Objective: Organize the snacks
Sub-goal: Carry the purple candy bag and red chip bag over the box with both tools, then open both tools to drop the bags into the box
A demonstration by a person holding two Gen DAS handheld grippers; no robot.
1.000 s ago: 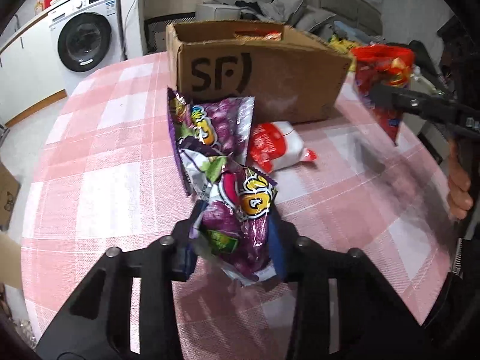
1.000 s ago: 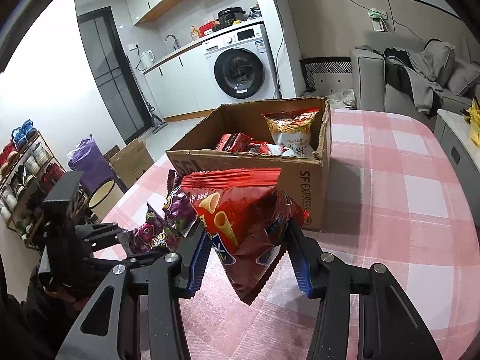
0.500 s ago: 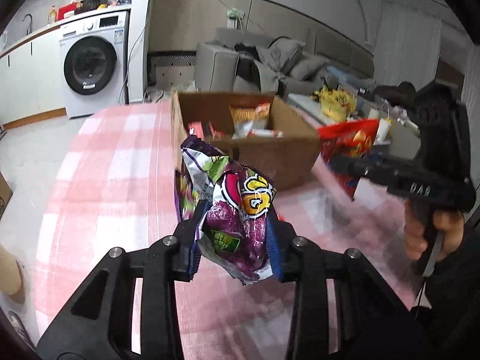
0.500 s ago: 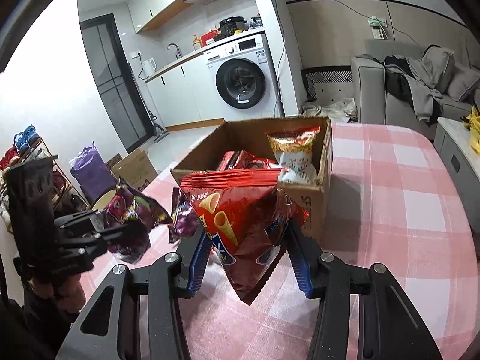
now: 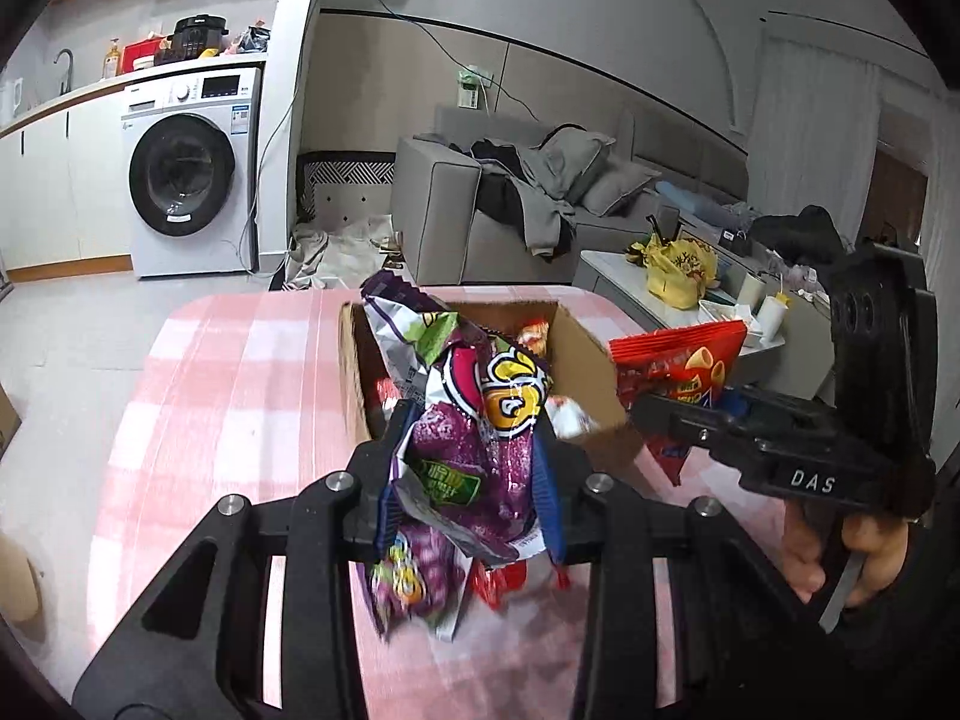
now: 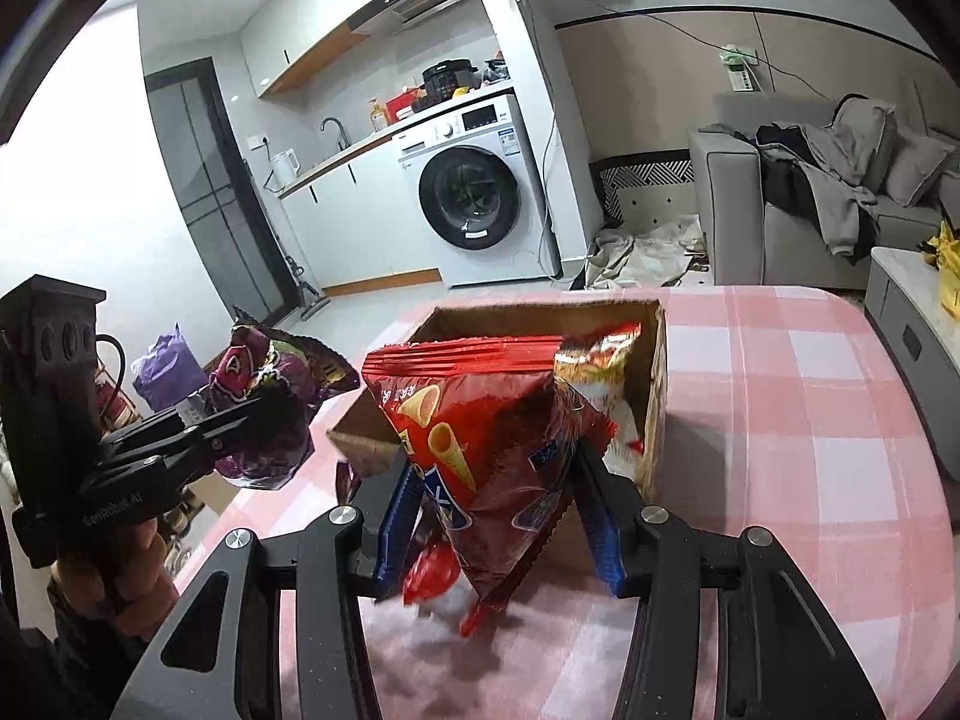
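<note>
My left gripper [image 5: 474, 480] is shut on a purple snack bag [image 5: 474, 420], held in the air in front of the open cardboard box [image 5: 591, 348]. My right gripper [image 6: 498, 498] is shut on a red bag of corn cones [image 6: 474, 426], also lifted close to the box [image 6: 654, 396]. Each view shows the other gripper from the side: the right gripper [image 5: 690, 417] with the red bag [image 5: 678, 372], the left gripper [image 6: 240, 414] with the purple bag [image 6: 270, 396]. Other snack bags [image 6: 600, 366] stand inside the box. A second purple bag [image 5: 408, 588] and a red-and-white pack [image 5: 498, 579] lie on the table below.
The table [image 6: 810, 450] has a pink checked cloth, and the box stands near its far edge. Beyond it are a washing machine [image 5: 186, 186], a grey sofa [image 5: 540, 204] with clothes and a low table [image 5: 720, 300] at the right.
The left gripper has risen with the purple bag off the table to box height. The right gripper with the red bag has moved a little up and toward the box.
</note>
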